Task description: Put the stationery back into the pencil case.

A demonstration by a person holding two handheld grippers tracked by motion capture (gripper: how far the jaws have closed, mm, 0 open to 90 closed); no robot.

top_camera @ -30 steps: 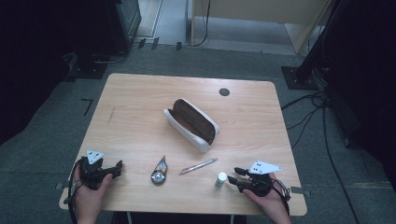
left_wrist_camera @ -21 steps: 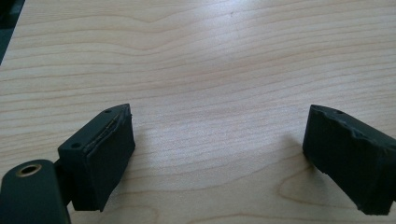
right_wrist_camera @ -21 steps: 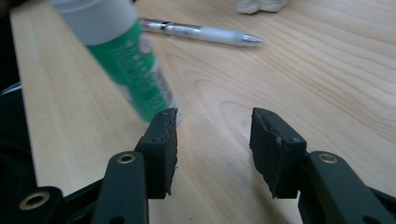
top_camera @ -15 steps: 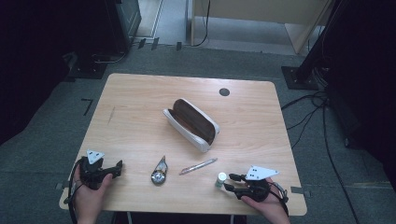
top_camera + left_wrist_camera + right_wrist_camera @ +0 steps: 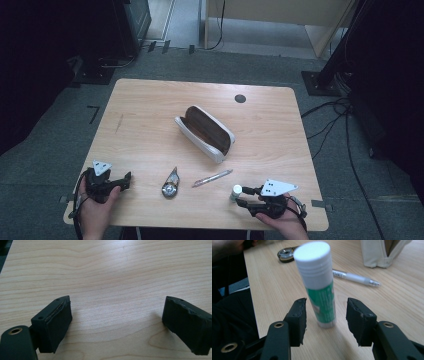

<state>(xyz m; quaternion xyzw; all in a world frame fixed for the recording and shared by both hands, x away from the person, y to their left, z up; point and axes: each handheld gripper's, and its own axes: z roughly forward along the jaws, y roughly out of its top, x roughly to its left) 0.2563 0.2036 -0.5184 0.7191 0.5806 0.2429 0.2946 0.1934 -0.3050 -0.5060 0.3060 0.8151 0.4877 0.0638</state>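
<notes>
Glue stick upright near bench front edge, toward right corner, between right gripper fingers, spread, not touching. Left gripper fingers wide, empty. Risk: uneven closing tipping the stick.

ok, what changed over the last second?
The right gripper slid left along the table's near edge up to the glue stick. Its jaws now flank the upright stick without pressing it. The left gripper, pencil case, pen and tape measure stayed put.
</notes>
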